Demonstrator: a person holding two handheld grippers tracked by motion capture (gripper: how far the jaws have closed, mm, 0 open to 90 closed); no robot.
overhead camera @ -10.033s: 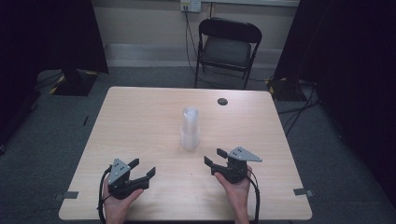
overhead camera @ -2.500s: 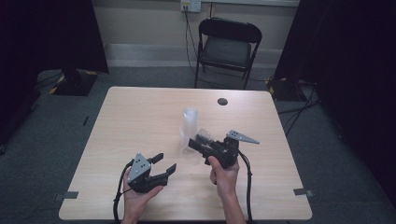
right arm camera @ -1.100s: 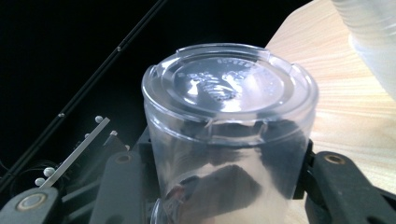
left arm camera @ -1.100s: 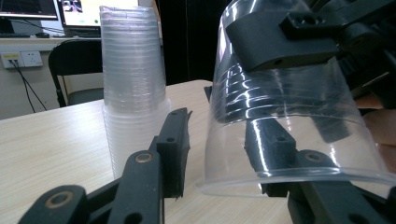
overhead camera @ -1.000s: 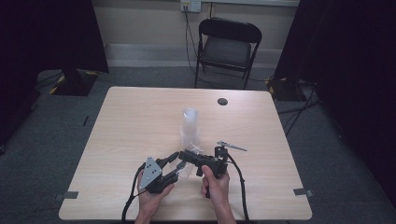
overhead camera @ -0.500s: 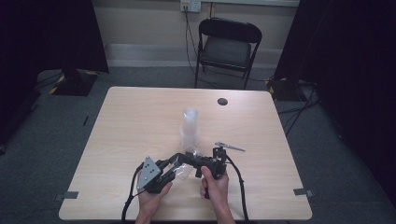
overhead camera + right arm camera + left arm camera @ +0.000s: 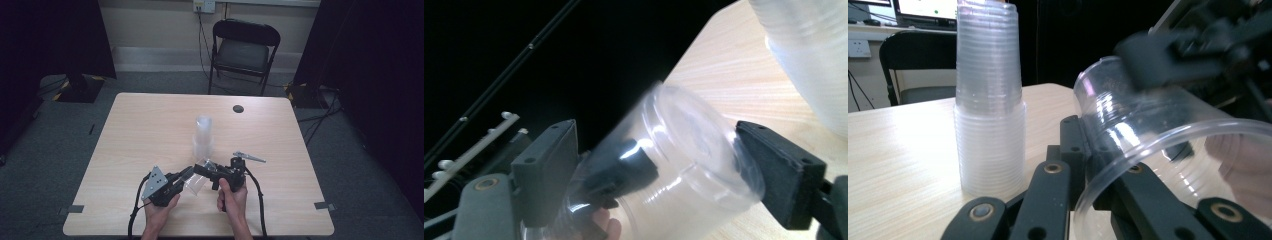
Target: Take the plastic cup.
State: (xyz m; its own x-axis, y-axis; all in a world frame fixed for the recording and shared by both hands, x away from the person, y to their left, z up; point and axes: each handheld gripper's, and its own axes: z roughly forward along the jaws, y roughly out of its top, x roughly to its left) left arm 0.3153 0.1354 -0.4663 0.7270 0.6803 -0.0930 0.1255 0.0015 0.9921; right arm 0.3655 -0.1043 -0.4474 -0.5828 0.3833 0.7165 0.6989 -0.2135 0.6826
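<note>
I hold both grippers low centre in the high view: left gripper (image 7: 186,175) clamped shut, right gripper (image 7: 201,169) fingers just spread apart.

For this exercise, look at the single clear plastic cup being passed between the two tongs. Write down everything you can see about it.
The single cup is clear, thin, glossy plastic with a rolled rim, faint ridges and a flat round base. It is empty and lies tilted on its side above the table, in front of the cup stack. The left tongs are shut on its rim wall, one jaw inside the mouth. The right tongs have just been opening; their pads flank the base end, and the far one looks clear of it.
</note>
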